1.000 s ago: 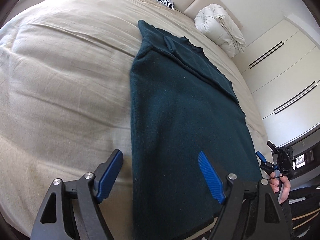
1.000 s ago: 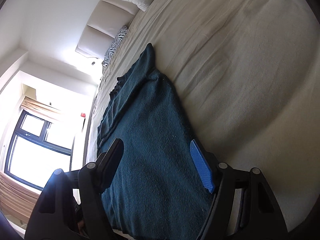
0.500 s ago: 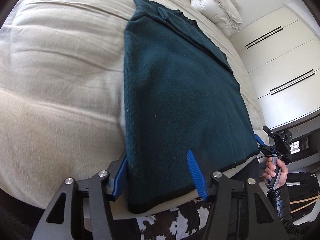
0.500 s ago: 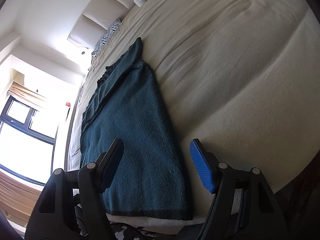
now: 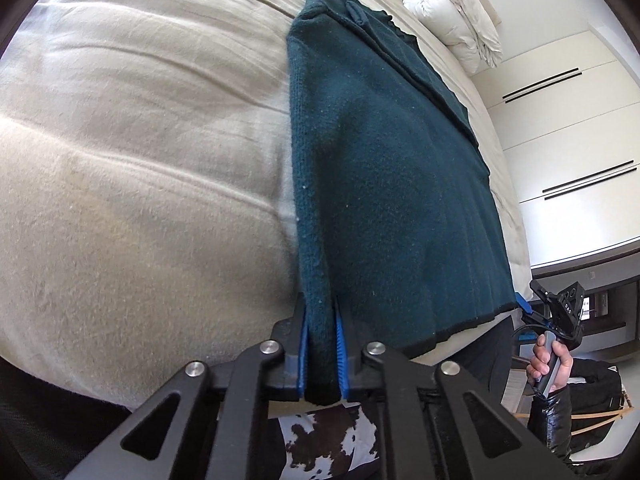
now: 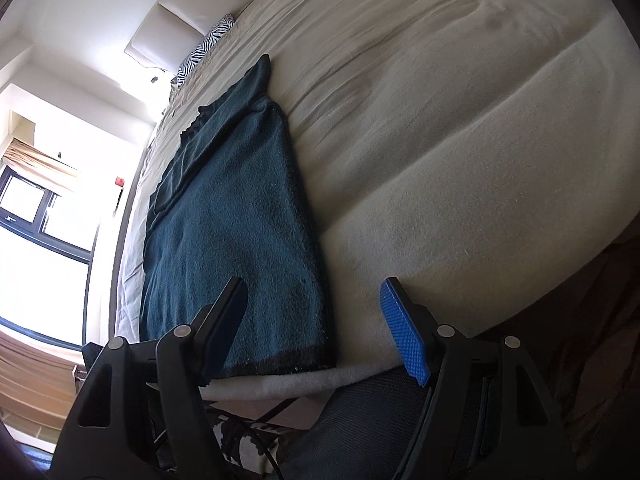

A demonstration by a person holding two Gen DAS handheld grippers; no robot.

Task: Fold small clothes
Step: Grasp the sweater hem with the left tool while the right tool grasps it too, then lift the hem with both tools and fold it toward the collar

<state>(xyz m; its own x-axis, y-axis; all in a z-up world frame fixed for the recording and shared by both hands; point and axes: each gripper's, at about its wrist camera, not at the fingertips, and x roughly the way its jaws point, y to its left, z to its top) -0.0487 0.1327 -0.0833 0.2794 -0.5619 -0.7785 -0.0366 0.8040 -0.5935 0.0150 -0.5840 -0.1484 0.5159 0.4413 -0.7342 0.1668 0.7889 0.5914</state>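
Observation:
A dark teal knitted garment (image 5: 384,168) lies lengthwise on the beige bed (image 5: 140,140), folded narrow, its hem at the bed's near edge. My left gripper (image 5: 320,354) is shut on the garment's near left hem corner. My right gripper (image 6: 316,328) is open, its jaws straddling the near right hem corner of the garment (image 6: 240,216) at the bed edge (image 6: 280,382). The right gripper also shows in the left wrist view (image 5: 536,312), held in a hand beside the hem's right corner.
A rolled white duvet (image 5: 456,16) lies at the head of the bed. A zebra-print pillow (image 6: 208,40) lies by the headboard. White wardrobe doors (image 5: 568,128) stand to the right, a window (image 6: 36,240) to the left. A cowhide rug (image 5: 332,436) lies below the bed edge.
My left gripper dropped to the bed edge and closed on the garment's left hem corner. My right gripper drew back to the right hem corner and stays open.

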